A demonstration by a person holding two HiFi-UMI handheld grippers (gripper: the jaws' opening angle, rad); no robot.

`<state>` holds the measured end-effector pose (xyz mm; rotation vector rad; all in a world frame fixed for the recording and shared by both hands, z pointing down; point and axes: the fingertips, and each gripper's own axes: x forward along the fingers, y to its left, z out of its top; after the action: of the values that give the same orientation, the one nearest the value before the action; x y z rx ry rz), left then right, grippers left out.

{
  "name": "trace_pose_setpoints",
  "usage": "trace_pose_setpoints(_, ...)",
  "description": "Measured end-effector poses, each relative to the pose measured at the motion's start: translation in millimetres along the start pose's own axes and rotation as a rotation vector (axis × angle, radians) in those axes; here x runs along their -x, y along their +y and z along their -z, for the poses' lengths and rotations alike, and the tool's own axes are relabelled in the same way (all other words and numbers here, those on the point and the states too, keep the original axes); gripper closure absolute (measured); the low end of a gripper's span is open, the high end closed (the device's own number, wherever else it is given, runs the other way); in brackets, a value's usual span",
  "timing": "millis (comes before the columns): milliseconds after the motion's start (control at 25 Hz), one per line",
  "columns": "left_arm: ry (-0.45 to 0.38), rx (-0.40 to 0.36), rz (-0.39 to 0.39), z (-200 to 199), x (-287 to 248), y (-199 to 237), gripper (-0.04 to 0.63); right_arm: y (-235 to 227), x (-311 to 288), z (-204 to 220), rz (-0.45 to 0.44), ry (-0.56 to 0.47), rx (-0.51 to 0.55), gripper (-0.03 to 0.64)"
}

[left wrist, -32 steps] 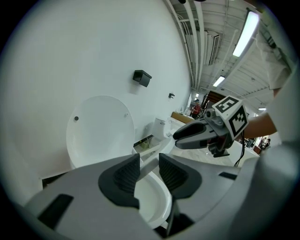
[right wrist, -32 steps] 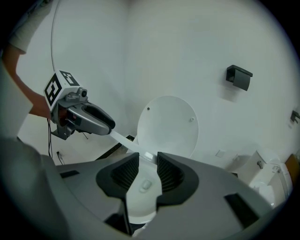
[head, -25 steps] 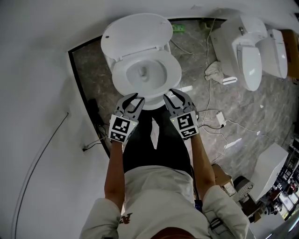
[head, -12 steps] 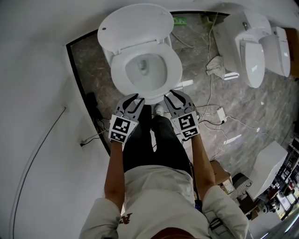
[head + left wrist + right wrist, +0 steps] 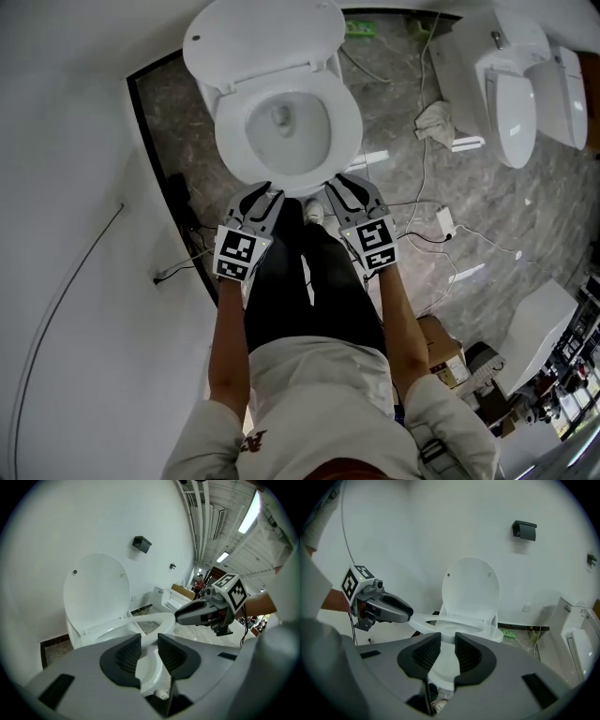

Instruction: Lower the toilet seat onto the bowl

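saw seat (image 5: 349, 127) lying flat over bowl (image 5: 302, 145), just ahead, long axis running away toward raised lid (image 5: 262, 42). left hand-held gripper (image 5: 263, 194) and right hand-held gripper (image 5: 344, 186) equally near; jaws narrowly apart, had just been closing, nothing between.

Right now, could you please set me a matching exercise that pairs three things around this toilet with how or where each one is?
Things:
1. toilet lid
2. black wall fitting
3. crumpled cloth

States or places:
A. lying on the stone floor
B. raised upright
C. fixed to the white wall

Pairs: 1-B, 2-C, 3-A
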<state>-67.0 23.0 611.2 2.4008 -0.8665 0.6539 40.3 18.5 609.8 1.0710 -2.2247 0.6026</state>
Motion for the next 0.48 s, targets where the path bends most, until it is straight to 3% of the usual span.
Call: trace_pose_setpoints(480, -0.026, -0.008, -0.026, 24, -5, -10, 0.471, 3, 0, 35, 0.003, -0.002, -0.002, 0.515)
